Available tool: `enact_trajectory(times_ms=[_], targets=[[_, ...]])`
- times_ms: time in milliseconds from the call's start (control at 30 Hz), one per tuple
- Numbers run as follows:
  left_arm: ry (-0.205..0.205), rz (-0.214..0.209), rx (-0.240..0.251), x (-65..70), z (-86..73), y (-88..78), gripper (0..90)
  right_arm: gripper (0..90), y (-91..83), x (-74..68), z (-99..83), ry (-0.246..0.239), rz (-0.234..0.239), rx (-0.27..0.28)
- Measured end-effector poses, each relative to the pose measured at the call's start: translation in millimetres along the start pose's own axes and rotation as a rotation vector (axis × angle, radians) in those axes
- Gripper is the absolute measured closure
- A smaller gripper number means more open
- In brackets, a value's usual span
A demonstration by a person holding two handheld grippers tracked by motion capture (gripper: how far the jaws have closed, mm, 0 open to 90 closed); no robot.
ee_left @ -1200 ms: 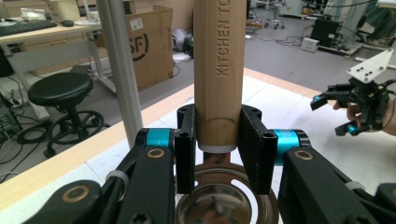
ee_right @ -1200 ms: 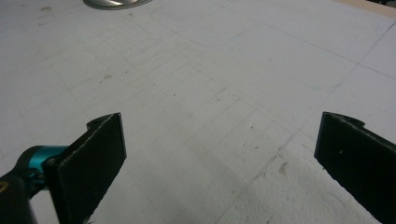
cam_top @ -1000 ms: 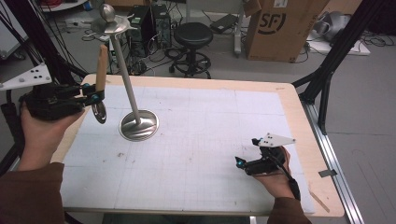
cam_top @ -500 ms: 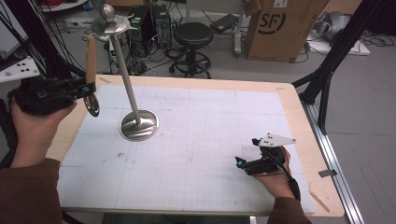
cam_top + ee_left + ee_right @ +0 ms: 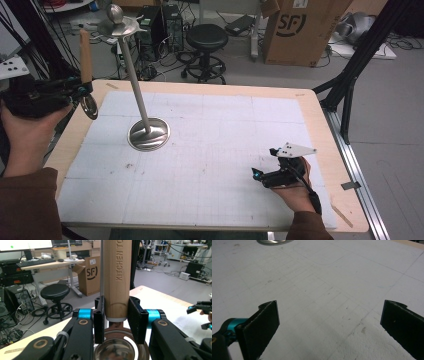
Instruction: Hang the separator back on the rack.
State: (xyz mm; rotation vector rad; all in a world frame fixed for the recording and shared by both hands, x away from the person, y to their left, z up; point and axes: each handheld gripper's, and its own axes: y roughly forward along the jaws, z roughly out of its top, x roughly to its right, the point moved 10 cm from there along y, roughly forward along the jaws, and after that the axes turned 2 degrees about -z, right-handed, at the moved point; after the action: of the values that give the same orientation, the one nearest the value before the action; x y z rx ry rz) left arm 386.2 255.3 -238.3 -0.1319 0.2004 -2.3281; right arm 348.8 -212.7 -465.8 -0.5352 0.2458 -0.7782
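Up close, the left gripper (image 5: 116,322) clamps a wooden handle (image 5: 117,277) stamped "KITCHEN"; right gripper (image 5: 329,327) gapes.

High view overlooks table (image 5: 210,150); gripper views sit close, low.

Wooden-handled ladle (image 5: 86,65) upright in left claw (image 5: 116,322), beside stand (image 5: 140,95)

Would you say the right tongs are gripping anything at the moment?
No, the right tongs stand wide open with only the white gridded table mat between their jaws.
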Motion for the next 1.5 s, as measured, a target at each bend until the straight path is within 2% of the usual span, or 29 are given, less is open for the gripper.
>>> enact_trajectory(times_ms=[200, 433, 1033, 1500], targets=[[-0.009, 0.007, -0.004, -4.0, 0.5, 2.9, 69.0, 1.0, -1.2, 0.9, 0.7, 0.004, -0.003, 0.006], [-0.011, -0.005, 0.001, -0.5, 1.9, 7.4, 69.1, 1.0, -1.4, 0.6, 0.6, 0.001, -0.001, 0.006], [-0.009, -0.020, -0.022, 5.7, 0.0, 23.7, 69.1, 1.0, -1.7, 0.6, 0.6, 0.002, 0.000, 0.006], [-0.002, -0.001, -0.046, 8.2, -4.8, 37.0, 69.0, 1.0, -1.8, 0.5, 0.6, 0.000, 0.001, 0.006]])
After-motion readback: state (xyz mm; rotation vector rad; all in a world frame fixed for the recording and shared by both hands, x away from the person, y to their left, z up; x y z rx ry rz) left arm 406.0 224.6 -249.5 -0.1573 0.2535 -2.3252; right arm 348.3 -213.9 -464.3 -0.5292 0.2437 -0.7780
